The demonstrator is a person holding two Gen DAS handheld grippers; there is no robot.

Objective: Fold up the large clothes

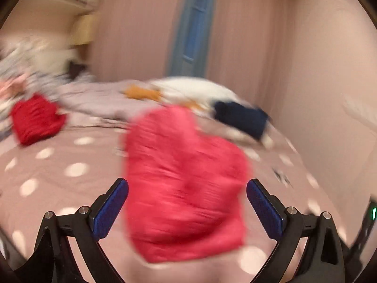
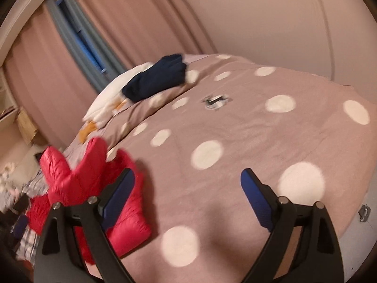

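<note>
A pink-red puffy jacket (image 1: 183,184) lies bunched on the polka-dot bed cover (image 1: 70,165). In the left wrist view it sits between and just beyond the open fingers of my left gripper (image 1: 187,186), which hold nothing. In the right wrist view the same jacket (image 2: 94,184) lies at the left, partly behind the left finger (image 2: 120,193) of my right gripper (image 2: 187,176). That gripper is open and empty over the bare cover (image 2: 235,129). The left wrist view is motion-blurred.
A folded dark navy garment (image 2: 155,77) lies on a white pillow (image 2: 110,96) at the bed's far end. A red garment (image 1: 35,120) and patterned clothes (image 1: 30,75) lie at the left. Curtains (image 1: 141,23) and a wall (image 2: 259,11) are behind.
</note>
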